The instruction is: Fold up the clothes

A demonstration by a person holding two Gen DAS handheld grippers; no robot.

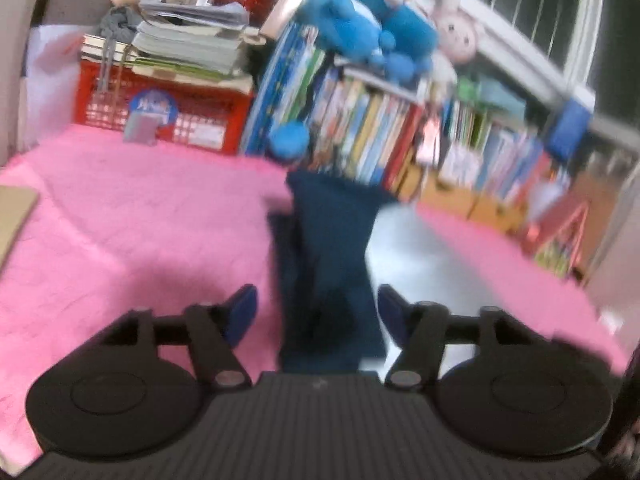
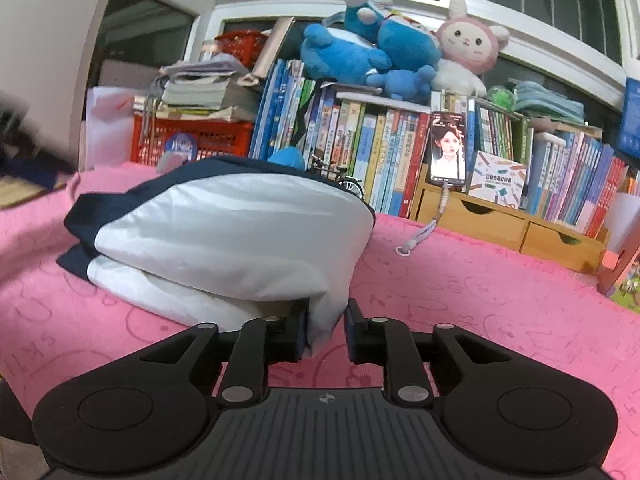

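A white and navy garment [image 2: 224,232] lies folded in layers on the pink blanket [image 2: 500,292]. My right gripper [image 2: 326,332] sits low at its near right corner, with a fold of the white cloth between its nearly closed pads. In the blurred left wrist view, the navy part of the garment [image 1: 328,256] lies ahead between the fingers of my left gripper [image 1: 318,306], which is wide open and holds nothing. The white part [image 1: 404,240] shows to its right.
The pink blanket [image 1: 140,232] covers the surface. Behind stand a red crate [image 2: 192,140] with stacked books, a bookshelf [image 2: 380,152] topped by plush toys [image 2: 360,56], a phone [image 2: 448,148] on a wooden drawer box [image 2: 480,220], and windows.
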